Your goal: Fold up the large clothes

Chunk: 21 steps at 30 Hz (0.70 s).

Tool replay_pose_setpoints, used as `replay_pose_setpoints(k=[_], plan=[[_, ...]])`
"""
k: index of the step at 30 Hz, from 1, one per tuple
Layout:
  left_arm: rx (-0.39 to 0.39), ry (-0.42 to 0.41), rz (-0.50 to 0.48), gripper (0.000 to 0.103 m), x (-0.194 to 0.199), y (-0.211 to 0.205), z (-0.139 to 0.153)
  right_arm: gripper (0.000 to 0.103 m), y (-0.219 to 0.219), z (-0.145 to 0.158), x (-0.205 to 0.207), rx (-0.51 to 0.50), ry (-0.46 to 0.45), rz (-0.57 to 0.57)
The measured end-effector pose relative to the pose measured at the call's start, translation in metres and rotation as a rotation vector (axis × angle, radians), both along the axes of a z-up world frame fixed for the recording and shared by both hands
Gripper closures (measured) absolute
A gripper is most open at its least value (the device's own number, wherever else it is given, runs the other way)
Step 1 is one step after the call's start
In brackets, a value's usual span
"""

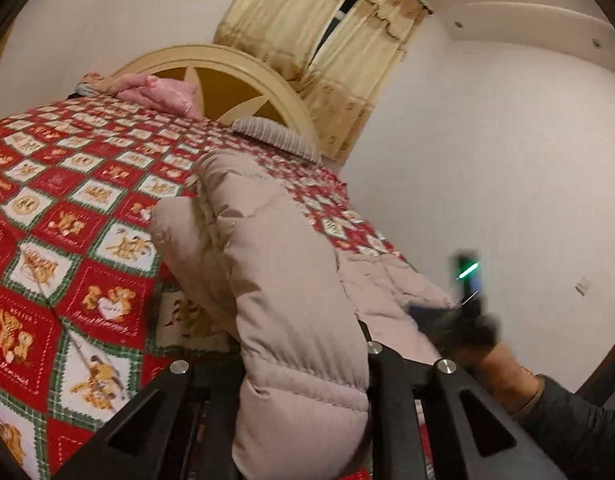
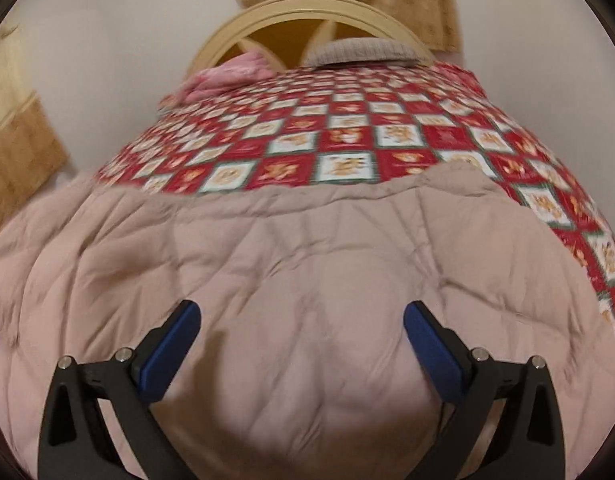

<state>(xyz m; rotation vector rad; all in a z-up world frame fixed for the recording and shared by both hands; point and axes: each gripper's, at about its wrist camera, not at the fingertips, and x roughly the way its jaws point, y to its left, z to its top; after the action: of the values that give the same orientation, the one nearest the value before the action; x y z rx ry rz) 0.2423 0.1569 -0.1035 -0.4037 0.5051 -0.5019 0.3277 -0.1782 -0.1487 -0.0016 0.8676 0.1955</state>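
A beige puffer coat point(image 1: 267, 260) lies on the bed, and one padded part of it, likely a sleeve, rises toward the left wrist camera. My left gripper point(image 1: 303, 384) is shut on that padded fold, and the fabric hides the fingertips. In the right wrist view the coat's quilted body point(image 2: 267, 248) spreads wide across the near end of the bed. My right gripper point(image 2: 301, 320) hovers open just above it, its blue pads point(image 2: 175, 332) far apart with nothing pinched. A person's hand point(image 1: 503, 376) holds that gripper at the coat's right edge, blurred.
The bed has a red, white and green patchwork cover point(image 1: 67, 200). A pink garment point(image 1: 155, 92) and a grey knit item point(image 1: 275, 136) lie by the cream headboard point(image 1: 227, 60). Yellow curtains point(image 1: 327, 40) hang behind, and a white wall point(image 1: 507, 160) is to the right.
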Motion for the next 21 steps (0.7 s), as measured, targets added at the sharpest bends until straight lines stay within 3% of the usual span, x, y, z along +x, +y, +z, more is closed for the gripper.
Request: replay_pose_setpoints(k=[2, 3, 7, 11, 15, 19, 21], plan=[[0.042, -0.038, -0.014, 0.090, -0.003, -0.016, 0.008, 0.000, 0.024, -0.036, 0.000, -0.152, 0.031, 0.058], [0.064, -0.074, -0.025, 0.090, -0.005, -0.028, 0.020, 0.000, 0.027, -0.040, 0.000, -0.157, -0.004, 0.053], [0.099, -0.157, -0.090, 0.090, -0.009, -0.063, 0.056, 0.000, 0.029, -0.037, 0.001, -0.159, 0.000, 0.045], [0.193, -0.267, -0.181, 0.090, -0.009, -0.118, 0.097, 0.000, -0.002, -0.018, -0.007, -0.023, -0.006, 0.073], [0.343, -0.387, -0.297, 0.090, -0.006, -0.199, 0.117, 0.000, -0.075, 0.021, -0.028, 0.170, -0.073, -0.045], [0.472, -0.458, -0.401, 0.090, -0.003, -0.277, 0.094, 0.000, -0.171, 0.060, -0.041, 0.391, -0.177, -0.233], [0.561, -0.478, -0.455, 0.090, 0.001, -0.321, 0.066, 0.000, -0.203, 0.075, -0.044, 0.408, -0.210, -0.337]])
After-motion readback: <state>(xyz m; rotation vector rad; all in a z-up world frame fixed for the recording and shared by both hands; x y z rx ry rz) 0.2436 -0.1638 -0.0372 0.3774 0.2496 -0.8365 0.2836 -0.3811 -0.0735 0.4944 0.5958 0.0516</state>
